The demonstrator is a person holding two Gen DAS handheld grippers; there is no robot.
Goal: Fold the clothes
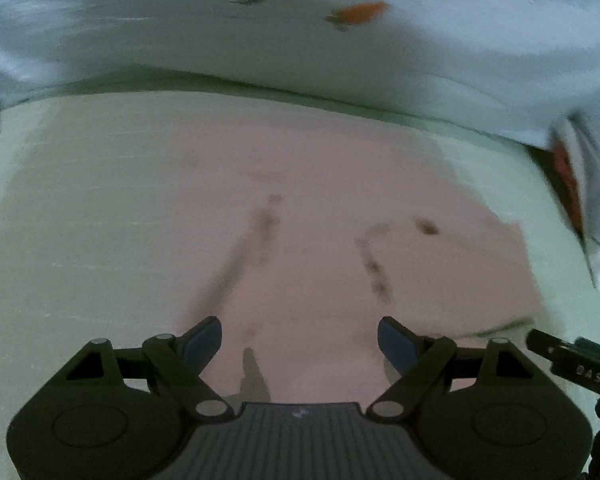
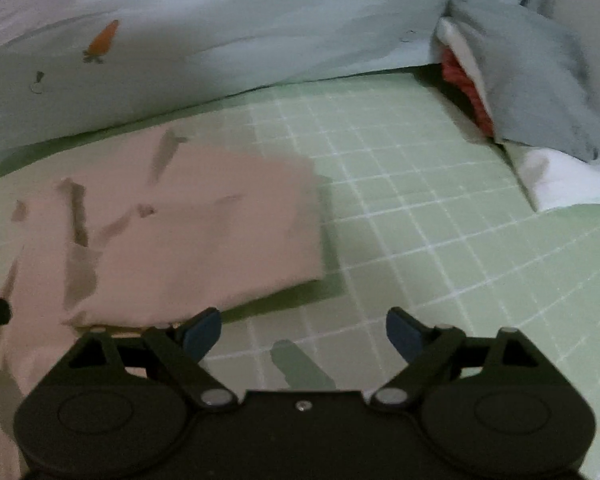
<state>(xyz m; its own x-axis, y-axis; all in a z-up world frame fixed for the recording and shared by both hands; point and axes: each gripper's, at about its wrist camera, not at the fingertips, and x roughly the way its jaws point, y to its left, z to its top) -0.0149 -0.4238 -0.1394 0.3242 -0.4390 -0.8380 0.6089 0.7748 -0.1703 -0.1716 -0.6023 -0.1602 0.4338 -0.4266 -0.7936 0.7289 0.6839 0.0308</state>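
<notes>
A pink garment (image 1: pixel 320 208) lies flat on the green grid mat (image 1: pixel 60 200), with dark creases across its cloth. My left gripper (image 1: pixel 300 340) hovers open above the garment's near part, nothing between its blue pads. In the right wrist view the same pink garment (image 2: pixel 188 216) lies folded at the left, its right edge straight. My right gripper (image 2: pixel 304 332) stands open over the bare mat (image 2: pixel 440 240) just right of the garment's near corner. The tip of the other gripper (image 1: pixel 568 360) shows at the right edge of the left wrist view.
A pale blue sheet with a carrot print (image 2: pixel 100 40) is bunched along the far side of the mat. At the far right lies a heap of clothes: grey (image 2: pixel 540 80), red (image 2: pixel 460 80) and white (image 2: pixel 560 176) pieces. Bare mat stretches to the right.
</notes>
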